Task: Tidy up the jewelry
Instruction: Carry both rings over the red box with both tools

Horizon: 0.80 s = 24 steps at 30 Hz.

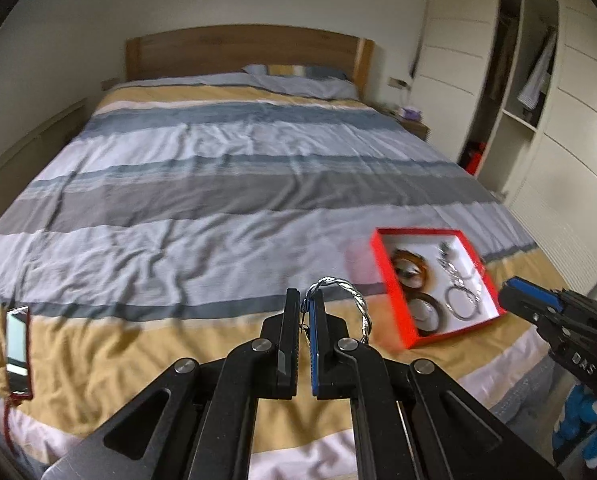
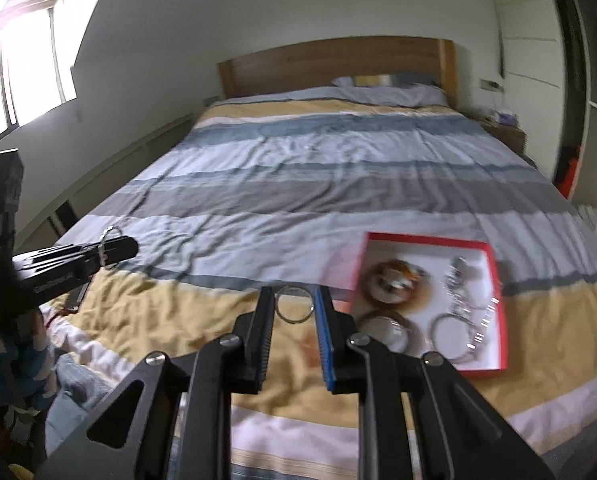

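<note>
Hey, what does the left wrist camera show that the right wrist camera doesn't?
Only the left wrist view shows the phone lying on the bed's left edge, and the left tongs shut on a twisted silver bangle up close. Only the right wrist view shows the window and a thin silver ring on the cover between the right tongs, which are open. Both show the striped bed and the red tray of jewelry.

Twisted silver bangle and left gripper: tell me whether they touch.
Touching. The left wrist view shows the left gripper with jaws shut on the twisted silver bangle, held above the bed.
</note>
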Available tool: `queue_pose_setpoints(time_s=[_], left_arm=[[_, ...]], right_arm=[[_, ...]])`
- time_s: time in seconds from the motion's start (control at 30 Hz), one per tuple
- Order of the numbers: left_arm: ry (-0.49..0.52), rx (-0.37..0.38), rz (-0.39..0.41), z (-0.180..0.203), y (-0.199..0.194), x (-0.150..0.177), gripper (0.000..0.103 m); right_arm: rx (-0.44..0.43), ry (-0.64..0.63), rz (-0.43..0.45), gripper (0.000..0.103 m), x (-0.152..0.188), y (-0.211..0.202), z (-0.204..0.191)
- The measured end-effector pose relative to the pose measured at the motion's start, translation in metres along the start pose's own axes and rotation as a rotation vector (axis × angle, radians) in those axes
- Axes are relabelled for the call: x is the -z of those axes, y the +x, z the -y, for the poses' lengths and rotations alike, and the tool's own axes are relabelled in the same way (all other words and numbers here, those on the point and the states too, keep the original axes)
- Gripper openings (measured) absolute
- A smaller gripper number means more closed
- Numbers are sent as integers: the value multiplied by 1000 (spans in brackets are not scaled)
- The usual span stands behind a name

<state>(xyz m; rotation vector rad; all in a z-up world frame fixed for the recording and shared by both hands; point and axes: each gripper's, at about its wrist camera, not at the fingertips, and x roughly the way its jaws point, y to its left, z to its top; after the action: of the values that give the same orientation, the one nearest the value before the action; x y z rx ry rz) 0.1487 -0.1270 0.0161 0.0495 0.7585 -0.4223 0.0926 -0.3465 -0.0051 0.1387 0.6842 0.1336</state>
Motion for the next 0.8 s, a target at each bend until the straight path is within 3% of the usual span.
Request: queue_pose_setpoints(time_s=[0.37,0.6,0.8], left_arm=[[113,103,-137,93,94,-1,4],[179,151,-213,146,150,3,4],[191,123,-250,168,197,-5,4]], right_arm=[[96,62,-110,19,21,41,112],[85,67,-188,19,35,80,153],[51,63,-228,19,39,107,174]])
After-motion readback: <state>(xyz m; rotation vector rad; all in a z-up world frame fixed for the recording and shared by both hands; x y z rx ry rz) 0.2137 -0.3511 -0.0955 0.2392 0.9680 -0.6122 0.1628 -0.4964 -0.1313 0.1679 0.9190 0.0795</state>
